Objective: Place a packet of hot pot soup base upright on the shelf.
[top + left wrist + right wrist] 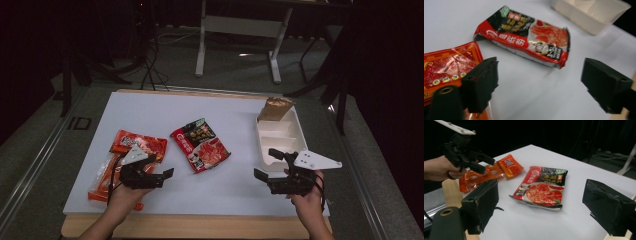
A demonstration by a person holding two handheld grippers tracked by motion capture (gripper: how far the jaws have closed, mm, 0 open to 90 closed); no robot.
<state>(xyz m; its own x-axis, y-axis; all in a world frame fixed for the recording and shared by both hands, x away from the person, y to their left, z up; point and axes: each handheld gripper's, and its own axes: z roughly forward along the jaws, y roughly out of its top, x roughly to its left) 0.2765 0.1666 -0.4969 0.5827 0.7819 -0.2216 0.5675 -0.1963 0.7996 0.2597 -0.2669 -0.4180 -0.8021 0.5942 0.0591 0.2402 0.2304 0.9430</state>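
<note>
A red and black snack packet [200,145] lies flat in the middle of the white table top; it also lies ahead of the jaws in the left gripper view [524,35] and the right gripper view [541,186]. My left gripper [160,167] is open over the table just right of the orange packets [132,155], with nothing between its pads [484,80]. My right gripper [267,164] is open too, near the front of the white tray [280,137], its jaws pointing left toward the packet. The left gripper [484,163] hangs above the orange packets [489,171] in the right gripper view.
A brown packet [275,107] leans in the tray's far end. The orange packets [446,67] lie close by the left jaw. The white tray [589,12] sits at the far right. A wooden edge [200,225] runs along the table's front. Table legs and cables stand beyond.
</note>
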